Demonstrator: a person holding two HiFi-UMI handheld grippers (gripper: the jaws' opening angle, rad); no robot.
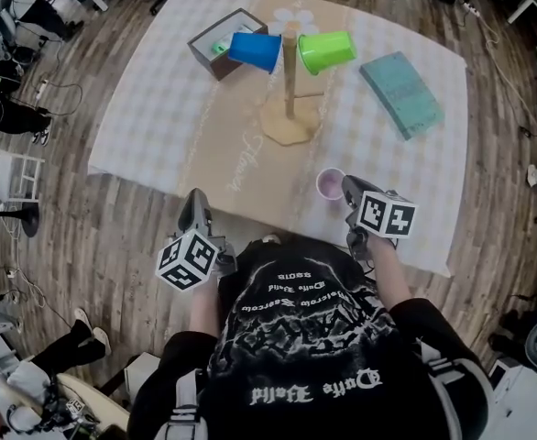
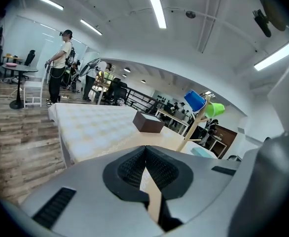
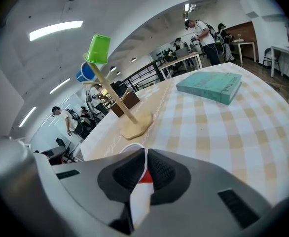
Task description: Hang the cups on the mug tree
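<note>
The right gripper [image 1: 346, 187] is pinching the wall of the pink cup [image 1: 330, 183] between its pads, and the cup is standing on the table [image 1: 158, 117] right at its tips. The left gripper [image 1: 195, 200] is hovering off to the other side, jaws pressed together on nothing, well short of the work. Ahead of the right gripper and a little to its left, the mug tree [image 1: 290, 71] is already carrying the blue cup [image 1: 255, 50] and the green cup [image 1: 326, 51] up high, so only a short lower peg [image 1: 311, 95] is looking free. The bite is sitting on thin rim alone, so the cup is probably risking a swing or a slip once it is being lifted and tipped. How deep the pads are reaching is hard to judge here. Coming in low under the hung cups, the gripper is also risking a knock on the stand, which nothing is steadying, and that could be shaking the other cups loose.
</note>
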